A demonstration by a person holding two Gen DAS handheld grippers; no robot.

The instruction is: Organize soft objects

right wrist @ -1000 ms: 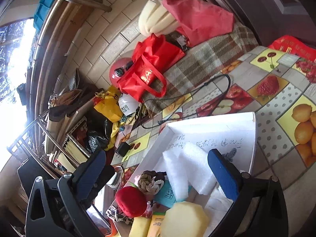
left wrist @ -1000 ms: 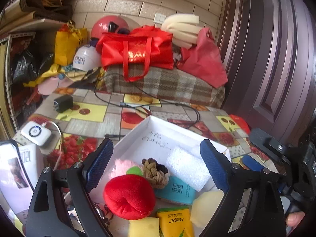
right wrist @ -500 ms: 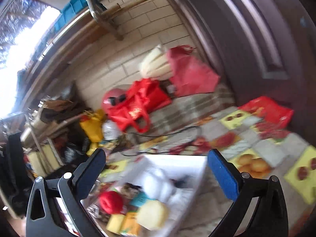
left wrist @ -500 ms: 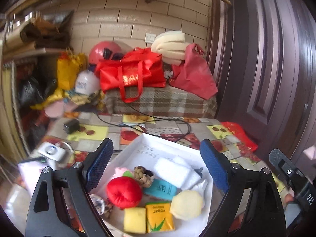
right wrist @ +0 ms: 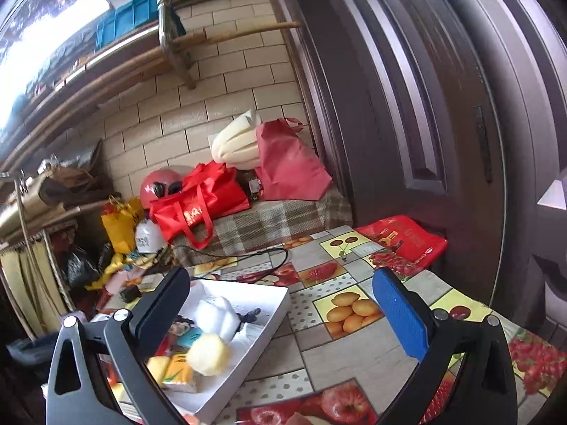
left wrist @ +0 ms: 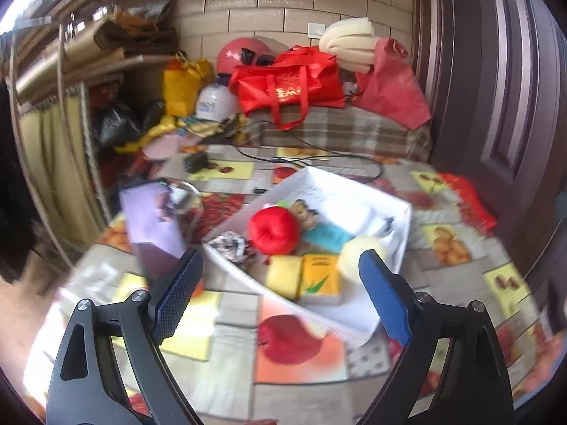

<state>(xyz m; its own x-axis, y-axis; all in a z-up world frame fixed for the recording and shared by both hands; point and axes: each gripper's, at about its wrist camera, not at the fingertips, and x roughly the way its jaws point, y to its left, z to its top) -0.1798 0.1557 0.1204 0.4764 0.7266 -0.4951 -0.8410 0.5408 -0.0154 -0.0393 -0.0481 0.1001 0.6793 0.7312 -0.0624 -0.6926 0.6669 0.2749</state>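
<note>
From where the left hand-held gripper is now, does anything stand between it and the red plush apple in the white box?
Nothing visible does. The left hand-held gripper is open and empty, and the red plush apple lies uncovered in the white box. Only the box's low near wall lies between.

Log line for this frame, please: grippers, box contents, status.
left gripper: open, empty | right gripper: open, empty | white box: red plush, yellow sponge, other soft items | status: both above table

Soft toys (left wrist: 272, 231) in box (left wrist: 400, 248), on table (left wrist: 219, 382)
</note>
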